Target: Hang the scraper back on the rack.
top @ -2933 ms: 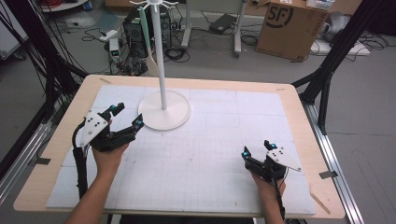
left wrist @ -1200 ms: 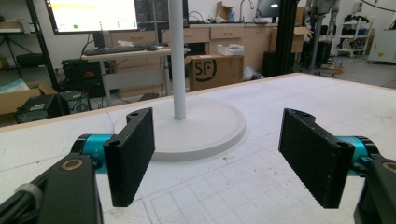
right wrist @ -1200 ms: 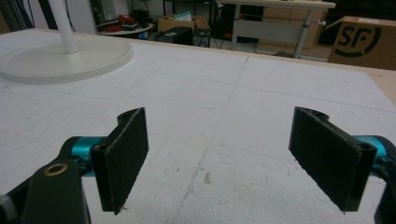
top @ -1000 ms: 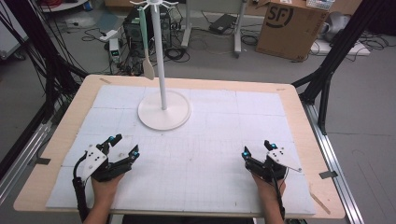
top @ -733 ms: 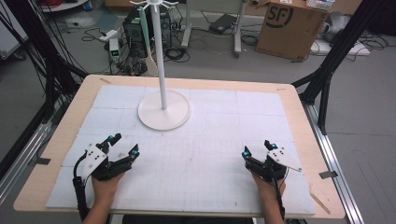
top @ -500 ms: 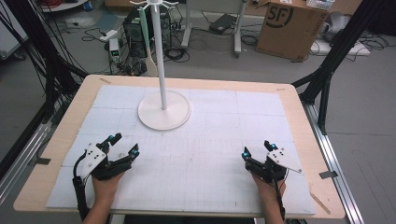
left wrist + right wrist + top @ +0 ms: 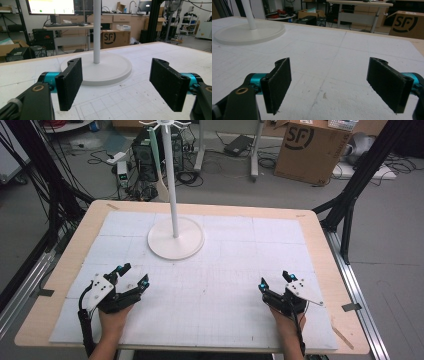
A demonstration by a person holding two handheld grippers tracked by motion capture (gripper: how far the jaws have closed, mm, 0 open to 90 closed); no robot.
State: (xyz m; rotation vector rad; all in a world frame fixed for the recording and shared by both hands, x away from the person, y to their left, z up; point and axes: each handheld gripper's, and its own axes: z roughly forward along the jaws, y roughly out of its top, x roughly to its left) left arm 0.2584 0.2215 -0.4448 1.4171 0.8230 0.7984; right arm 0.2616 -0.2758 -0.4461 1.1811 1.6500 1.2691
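Observation:
A white stand (image 7: pixel 175 237) with a round base and a tall pole rises at the back middle of the table; hooks crown its top. A pale spatula (image 7: pixel 159 170) with a light green handle hangs from one hook. My left gripper (image 7: pixel 134 276) rests open at the front left, its jaws wide apart with nothing between them. In the left gripper view the stand's base (image 7: pixel 100 68) lies just ahead of the open left gripper (image 7: pixel 117 82). My right gripper (image 7: pixel 276 281) rests open at the front right. The right gripper view shows the right gripper (image 7: pixel 337 87) empty over bare mat, the stand's base (image 7: pixel 247 32) far to the left.
A white gridded mat (image 7: pixel 225 270) covers the wooden table (image 7: pixel 320 240). Behind the table are a cardboard box (image 7: pixel 310 145), computer gear and cables on the floor. Black frame posts stand at both sides.
My left gripper drew back from beside the stand's base to the front left about three seconds ago. Over the last second nothing has moved.

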